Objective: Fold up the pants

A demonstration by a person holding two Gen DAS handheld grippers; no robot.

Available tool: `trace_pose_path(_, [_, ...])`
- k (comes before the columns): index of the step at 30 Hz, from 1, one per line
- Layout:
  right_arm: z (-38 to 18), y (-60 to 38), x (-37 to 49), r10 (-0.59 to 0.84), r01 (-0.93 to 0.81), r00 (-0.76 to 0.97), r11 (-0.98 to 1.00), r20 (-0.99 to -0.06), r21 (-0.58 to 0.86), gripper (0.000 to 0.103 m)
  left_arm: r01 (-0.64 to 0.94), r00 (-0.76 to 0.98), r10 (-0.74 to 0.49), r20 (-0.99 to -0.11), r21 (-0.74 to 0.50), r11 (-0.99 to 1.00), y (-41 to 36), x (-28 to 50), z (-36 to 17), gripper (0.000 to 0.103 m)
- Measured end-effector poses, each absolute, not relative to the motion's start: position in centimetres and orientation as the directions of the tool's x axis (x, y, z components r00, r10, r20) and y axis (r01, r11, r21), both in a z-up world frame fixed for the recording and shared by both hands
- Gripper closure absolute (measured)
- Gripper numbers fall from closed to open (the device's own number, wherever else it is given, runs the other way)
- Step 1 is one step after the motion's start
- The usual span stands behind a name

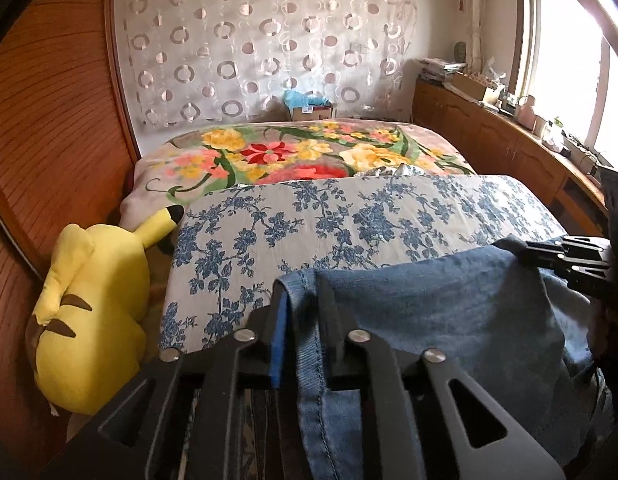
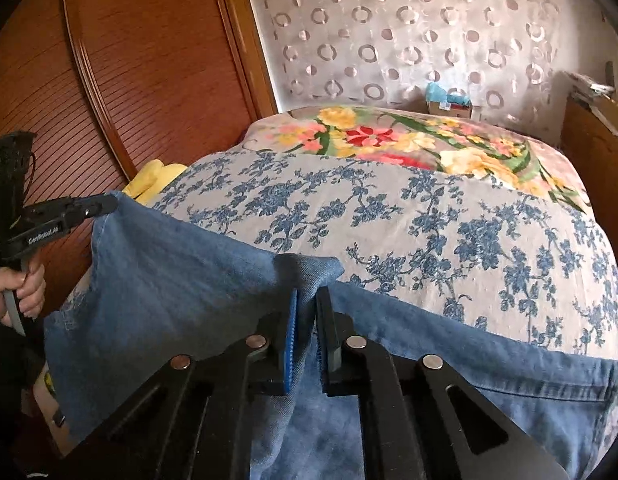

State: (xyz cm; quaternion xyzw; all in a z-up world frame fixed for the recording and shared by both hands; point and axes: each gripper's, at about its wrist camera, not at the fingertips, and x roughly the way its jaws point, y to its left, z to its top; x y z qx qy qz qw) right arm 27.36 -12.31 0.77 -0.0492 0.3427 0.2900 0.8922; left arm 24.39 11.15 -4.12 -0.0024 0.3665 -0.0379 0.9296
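Observation:
The blue denim pants point(image 1: 429, 312) hang stretched between both grippers above the near edge of the bed. My left gripper point(image 1: 303, 292) is shut on a hemmed edge of the denim, which runs down between its blue pad and its black finger. My right gripper point(image 2: 309, 292) is shut on a bunched fold of the pants point(image 2: 169, 280). In the right wrist view the left gripper point(image 2: 113, 204) pinches the cloth's upper left corner, with a hand point(image 2: 17, 288) on its handle. In the left wrist view the right gripper point(image 1: 525, 246) grips the far right corner.
The bed carries a blue-flowered sheet point(image 1: 349, 220) and beyond it a bright flowered blanket point(image 1: 289, 152). A yellow plush toy point(image 1: 97, 300) lies at the bed's left side against a wooden wardrobe point(image 1: 49, 140). A low wooden cabinet point(image 1: 489, 132) with clutter runs under the window on the right.

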Motion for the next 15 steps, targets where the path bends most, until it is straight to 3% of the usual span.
trace_pose_path(3, [1.5, -12.5, 26.5, 0.487, -0.554, 0.610, 0.826, -0.626, 0.103, 0.091, 0.082, 0.734, -0.087, -0.673, -0.039, 0.996, 10.6, 23.6, -3.6, 0.079])
trace_pose_path(8, [2.2, -13.0, 24.7, 0.500, -0.570, 0.620, 0.817, -0.605, 0.090, 0.091, 0.103, 0.754, -0.103, -0.649, -0.039, 0.994, 9.4, 22.3, -2.6, 0.061])
trace_pose_path(15, [2.6, -14.1, 22.3, 0.504, -0.580, 0.631, 0.812, -0.590, 0.073, 0.091, 0.135, 0.760, -0.126, -0.638, -0.034, 0.990, 7.5, 20.5, -1.9, 0.055])
